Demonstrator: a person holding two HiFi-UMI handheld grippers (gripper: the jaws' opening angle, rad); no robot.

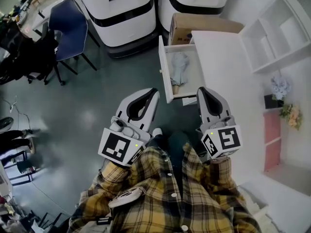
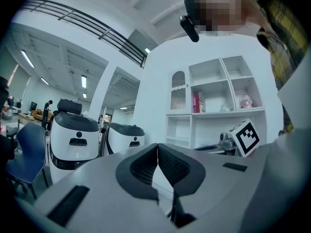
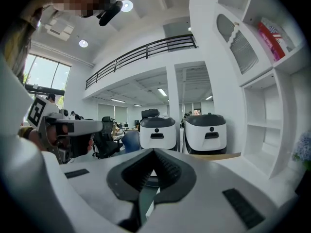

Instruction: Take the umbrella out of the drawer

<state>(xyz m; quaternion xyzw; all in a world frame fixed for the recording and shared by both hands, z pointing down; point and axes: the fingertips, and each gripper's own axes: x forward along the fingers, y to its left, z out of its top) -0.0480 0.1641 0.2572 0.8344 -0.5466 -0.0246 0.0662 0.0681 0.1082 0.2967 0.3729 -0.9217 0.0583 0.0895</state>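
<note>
In the head view a white drawer (image 1: 164, 72) stands pulled out from a white cabinet (image 1: 228, 76). A folded grey umbrella (image 1: 180, 69) lies inside it. My left gripper (image 1: 154, 92) is held just short of the drawer's near left corner, its jaws shut with nothing between them. On the other side my right gripper (image 1: 200, 91) hangs by the drawer's near right corner, also shut and empty. Neither touches the umbrella. In the left gripper view the left gripper (image 2: 157, 147) has its tips together. The right gripper (image 3: 153, 152) shows the same in the right gripper view.
Two white machines (image 1: 121, 8) (image 1: 204, 1) stand beyond the drawer, with a cardboard box (image 1: 194, 25) beside them. A white shelf unit (image 1: 277, 33) and flowers (image 1: 290, 114) are at the right. A blue chair (image 1: 68, 23) stands at the far left on the grey floor.
</note>
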